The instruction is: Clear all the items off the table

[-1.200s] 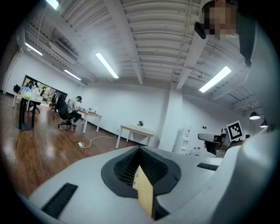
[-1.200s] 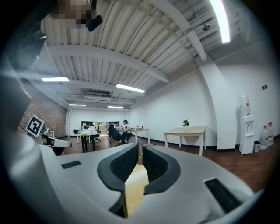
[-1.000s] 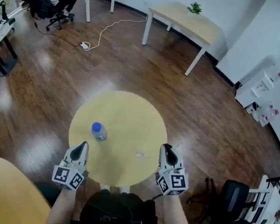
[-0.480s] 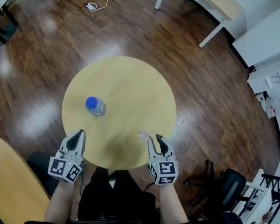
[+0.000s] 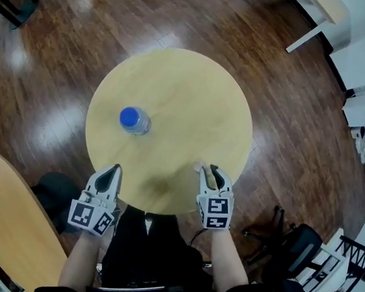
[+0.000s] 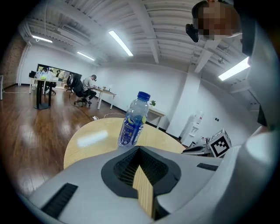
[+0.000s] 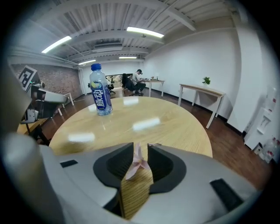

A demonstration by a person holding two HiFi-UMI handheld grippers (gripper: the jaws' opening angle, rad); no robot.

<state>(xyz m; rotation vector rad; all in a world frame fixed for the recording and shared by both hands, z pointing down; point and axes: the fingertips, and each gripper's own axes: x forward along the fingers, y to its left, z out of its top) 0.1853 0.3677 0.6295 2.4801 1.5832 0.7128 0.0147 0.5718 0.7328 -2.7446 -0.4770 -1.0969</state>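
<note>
We've cleared nothing off the table (image 5: 195, 91) yet. The bottle (image 5: 134, 119) stands centre-left. A scrap (image 7: 138, 162) lies lower right between our right claw's (image 5: 209, 173) slightly parted jaws, which have just been opening. Our left claw (image 5: 115, 168) is closed and empty.

Dark wood floor (image 5: 290, 121); a desk (image 5: 328, 4) at top right; a black chair (image 5: 296, 248) lower right.

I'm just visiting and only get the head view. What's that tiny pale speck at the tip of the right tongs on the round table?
Observer: The right gripper view shows a small pink crumpled scrap lying on the table between the jaws of the right tongs, which have just been opening.
Operator: And the blue dot?
Observer: That's the cap of an upright clear bottle with a blue label.
Operator: Left tongs holding anything?
Observer: No, the left tongs are shut and empty.
</note>
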